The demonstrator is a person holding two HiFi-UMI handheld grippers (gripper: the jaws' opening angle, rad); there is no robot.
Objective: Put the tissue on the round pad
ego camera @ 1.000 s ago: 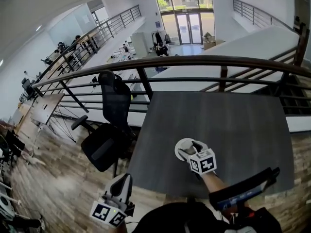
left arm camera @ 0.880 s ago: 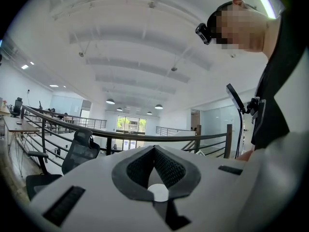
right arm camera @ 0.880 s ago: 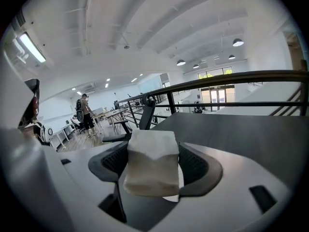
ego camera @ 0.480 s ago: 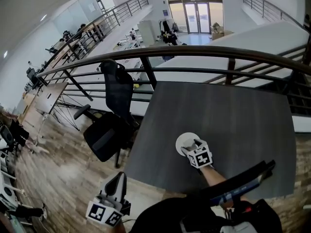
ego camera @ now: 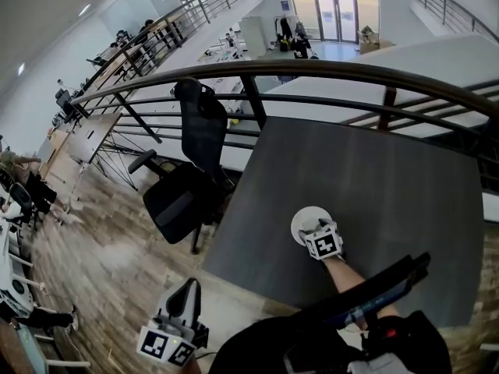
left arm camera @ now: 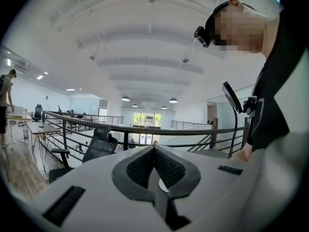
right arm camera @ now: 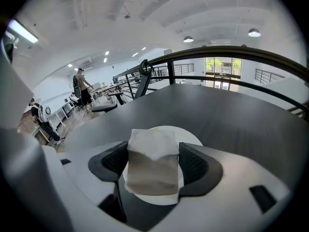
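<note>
Dark tabletop (ego camera: 374, 170) by a mezzanine railing (ego camera: 351, 72), with the tissue (right arm camera: 152, 170) held over the round pad (right arm camera: 190, 137).

Folded and white, the tissue sits between the jaws of the right hand-held gripper (right arm camera: 154, 151), which press on its two sides. It hangs directly over the white round pad, which lies on the near part of the tabletop; whether tissue and pad touch cannot be told. At the near left, off the tabletop and above the wood floor (ego camera: 101, 271), the left hand-held gripper (left arm camera: 154, 151) has its jaws brought together with nothing between them. A black office chair (ego camera: 183, 201) stands at the tabletop's left edge.
</note>
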